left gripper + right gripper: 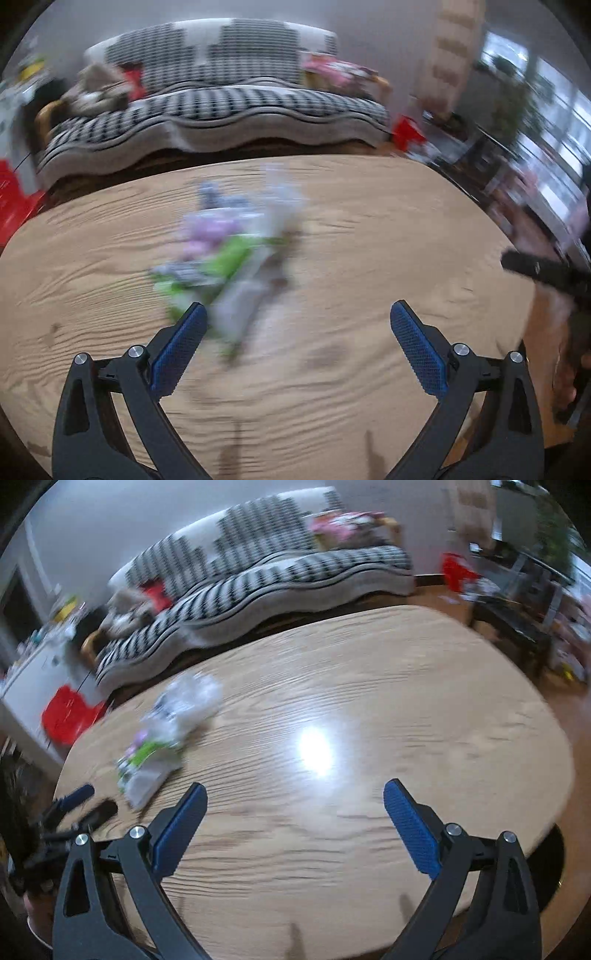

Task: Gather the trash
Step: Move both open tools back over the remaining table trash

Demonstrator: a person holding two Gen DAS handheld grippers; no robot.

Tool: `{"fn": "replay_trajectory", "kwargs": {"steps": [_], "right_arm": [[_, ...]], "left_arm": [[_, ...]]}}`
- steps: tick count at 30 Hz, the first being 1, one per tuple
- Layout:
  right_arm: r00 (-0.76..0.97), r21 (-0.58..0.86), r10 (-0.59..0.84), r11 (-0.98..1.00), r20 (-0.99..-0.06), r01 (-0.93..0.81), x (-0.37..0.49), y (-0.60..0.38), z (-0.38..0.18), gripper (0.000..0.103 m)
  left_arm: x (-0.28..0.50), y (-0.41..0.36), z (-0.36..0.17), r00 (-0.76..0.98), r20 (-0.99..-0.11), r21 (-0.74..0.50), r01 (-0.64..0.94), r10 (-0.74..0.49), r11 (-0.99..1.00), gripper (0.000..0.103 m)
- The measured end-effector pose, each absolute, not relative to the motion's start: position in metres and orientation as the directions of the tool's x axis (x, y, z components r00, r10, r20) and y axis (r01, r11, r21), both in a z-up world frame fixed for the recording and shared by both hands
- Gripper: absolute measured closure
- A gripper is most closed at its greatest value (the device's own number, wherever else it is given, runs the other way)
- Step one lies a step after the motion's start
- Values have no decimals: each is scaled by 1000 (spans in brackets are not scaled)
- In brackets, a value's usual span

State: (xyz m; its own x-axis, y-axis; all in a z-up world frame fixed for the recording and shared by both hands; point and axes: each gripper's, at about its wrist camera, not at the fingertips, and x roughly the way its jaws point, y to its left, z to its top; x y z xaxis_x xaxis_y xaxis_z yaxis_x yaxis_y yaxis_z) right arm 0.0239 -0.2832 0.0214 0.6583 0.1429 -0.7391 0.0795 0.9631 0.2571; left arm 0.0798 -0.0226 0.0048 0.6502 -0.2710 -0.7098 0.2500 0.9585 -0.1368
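Trash, a loose heap of crumpled clear and whitish plastic wrappers with lime-green, lilac and pale blue printed patches [236,254], lies on the oval light-wood table with strong grain [369,236], toward its left-hand part as the right wrist camera sees it [166,734]. Both views are smeared by motion, so no lettering or separate pieces can be made out; the heap reads as a long, uneven cluster, clear film at its far end and a greyish translucent bag at its near end.

The left gripper with black arms and blue ribbed pads [297,321] is spread wide with nothing between its fingers; its left pad [181,350] overlaps the near edge of the heap in the picture, though contact cannot be judged through the blur. The right gripper of the same build [295,801] is also spread wide and holds nothing, over bare wood well to the right of the heap, near a bright glare spot [314,749].

Behind the table stands a black-and-white houndstooth sofa [221,99] with a red plastic stool [70,716] at its left.
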Motion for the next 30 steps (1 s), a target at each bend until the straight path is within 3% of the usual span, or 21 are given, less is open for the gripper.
{"fn": "replay_trajectory", "kwargs": {"steps": [6,15,17,23,25,30], "right_arm": [[619,200,168,980,-767,-17,55,-211,7,10],[574,211,201,976,-794,-50,83,-175,-14,10],[567,204,203,977,-799,-63,89,-167,-18,10],[548,205,218,975,-807,-86,100,-149,-26,10],[544,221,233,971,-806,-89,106,-142,-28,10],[509,325,316,943,-801,-73,122,-126,-39,10]], "left_arm": [[117,27,-9,637,-741,-167,133,-213,977,7],[161,27,-38,628,-756,-149,107,-183,983,7],[167,30,-48,602,-788,-91,90,-127,992,7],[158,68,-47,599,-794,-74,83,-109,994,7],[155,80,-48,598,-798,-43,65,-73,997,7],[147,94,-44,601,-791,-94,63,-114,994,7]]}}
